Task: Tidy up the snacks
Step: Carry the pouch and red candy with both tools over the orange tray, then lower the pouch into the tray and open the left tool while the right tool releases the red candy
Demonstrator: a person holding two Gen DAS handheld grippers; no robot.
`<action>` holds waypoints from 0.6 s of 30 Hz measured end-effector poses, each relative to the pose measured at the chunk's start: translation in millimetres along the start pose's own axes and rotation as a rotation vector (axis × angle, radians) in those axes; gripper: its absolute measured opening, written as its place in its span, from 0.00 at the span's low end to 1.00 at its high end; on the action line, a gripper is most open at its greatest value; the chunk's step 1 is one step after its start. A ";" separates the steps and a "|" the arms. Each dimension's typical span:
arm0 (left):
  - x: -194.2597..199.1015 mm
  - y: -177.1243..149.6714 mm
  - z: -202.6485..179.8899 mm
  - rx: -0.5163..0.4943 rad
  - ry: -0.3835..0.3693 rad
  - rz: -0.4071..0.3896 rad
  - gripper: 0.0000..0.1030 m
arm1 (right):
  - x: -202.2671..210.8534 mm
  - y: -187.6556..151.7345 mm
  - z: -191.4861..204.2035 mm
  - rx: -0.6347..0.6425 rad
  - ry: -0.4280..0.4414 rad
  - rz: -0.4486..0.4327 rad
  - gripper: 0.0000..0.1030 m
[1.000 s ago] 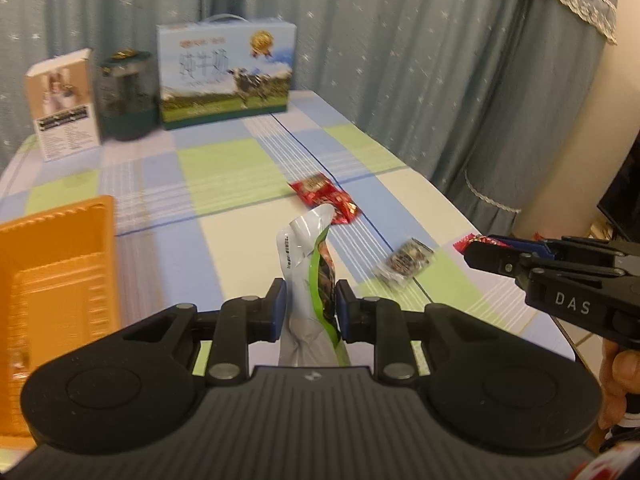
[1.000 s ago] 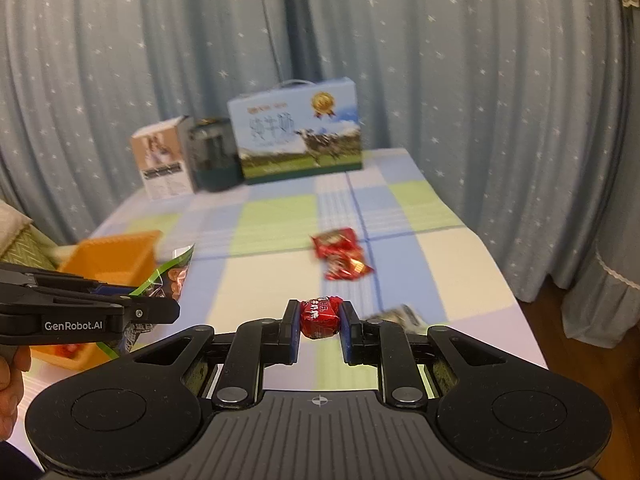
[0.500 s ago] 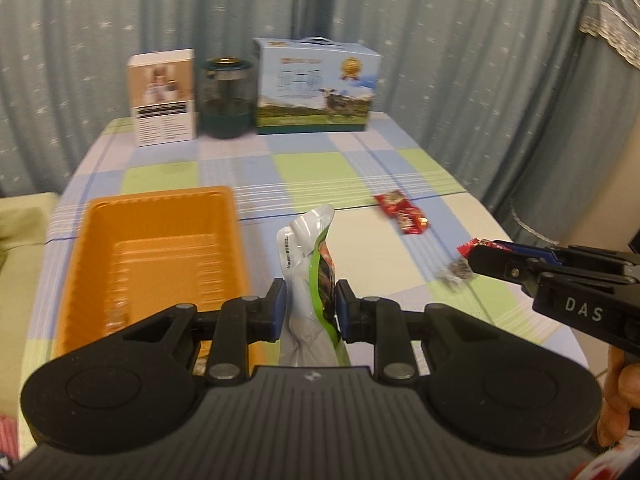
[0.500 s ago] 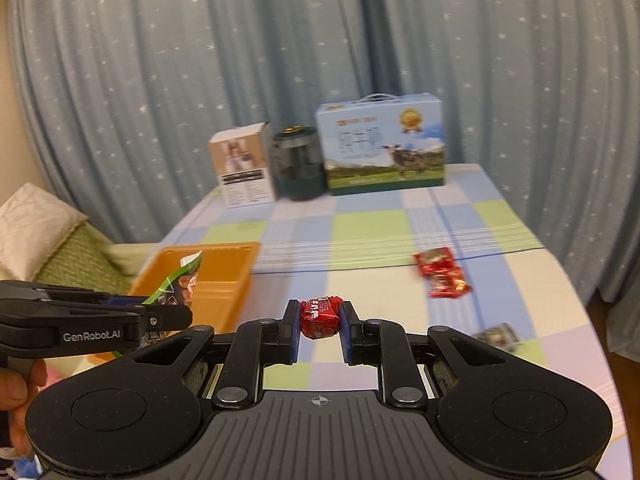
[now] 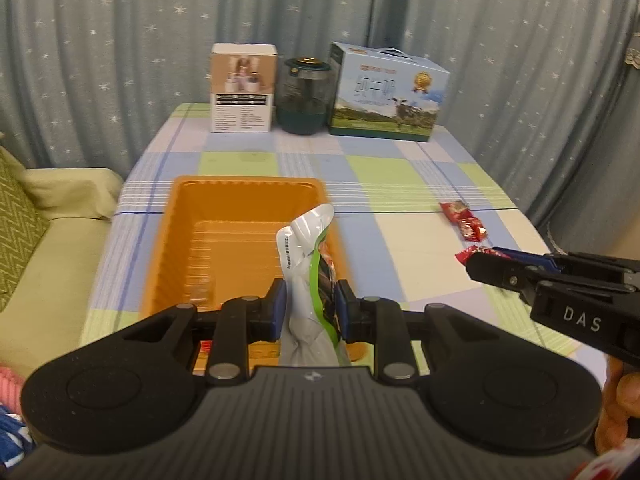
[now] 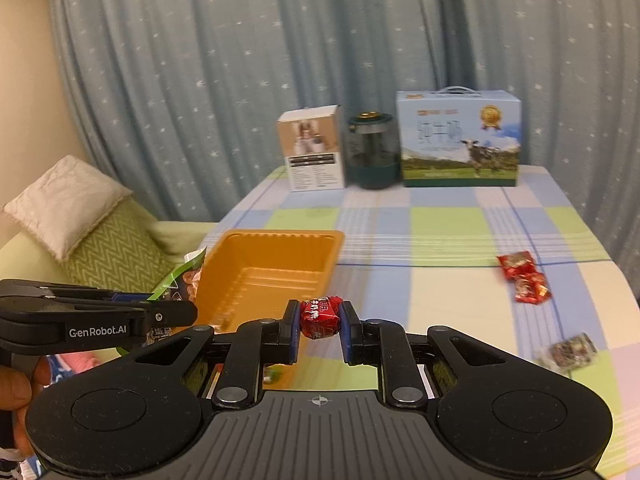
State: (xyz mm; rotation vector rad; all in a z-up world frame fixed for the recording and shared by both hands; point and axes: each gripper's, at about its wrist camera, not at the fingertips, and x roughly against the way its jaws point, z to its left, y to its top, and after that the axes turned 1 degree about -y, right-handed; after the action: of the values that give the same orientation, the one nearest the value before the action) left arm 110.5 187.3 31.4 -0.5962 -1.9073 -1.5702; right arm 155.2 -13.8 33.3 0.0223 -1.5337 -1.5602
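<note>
The left claw (image 5: 307, 306) is clenched on a silver-and-green snack pouch (image 5: 310, 256), held upright above the near end of the orange tray (image 5: 240, 216) on the checked worktop (image 5: 400, 184). The right claw (image 6: 320, 322) grips a red candy (image 6: 320, 316) — two red packets (image 6: 522, 280) lie at its 2 o'clock, a dark packet (image 6: 572, 350) at 3 o'clock.

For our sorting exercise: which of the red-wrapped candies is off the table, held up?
The red candy clamped in the right hand-held gripper; the other red candies lie loose on the tablecloth.
</note>
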 end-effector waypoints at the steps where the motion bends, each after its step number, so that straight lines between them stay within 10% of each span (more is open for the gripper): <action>1: 1.2 -0.3 3.5 -0.002 0.006 0.000 0.23 | -2.5 0.7 2.7 0.002 0.006 0.000 0.19; 18: -24.8 -0.1 53.4 0.029 0.032 0.038 0.23 | -64.8 -0.4 35.0 0.039 0.069 0.065 0.19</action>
State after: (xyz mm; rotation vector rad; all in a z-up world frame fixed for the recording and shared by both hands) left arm 119.9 240.2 7.5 -0.5876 -1.8811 -1.5167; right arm 172.0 51.8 4.5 0.0472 -1.4956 -1.4639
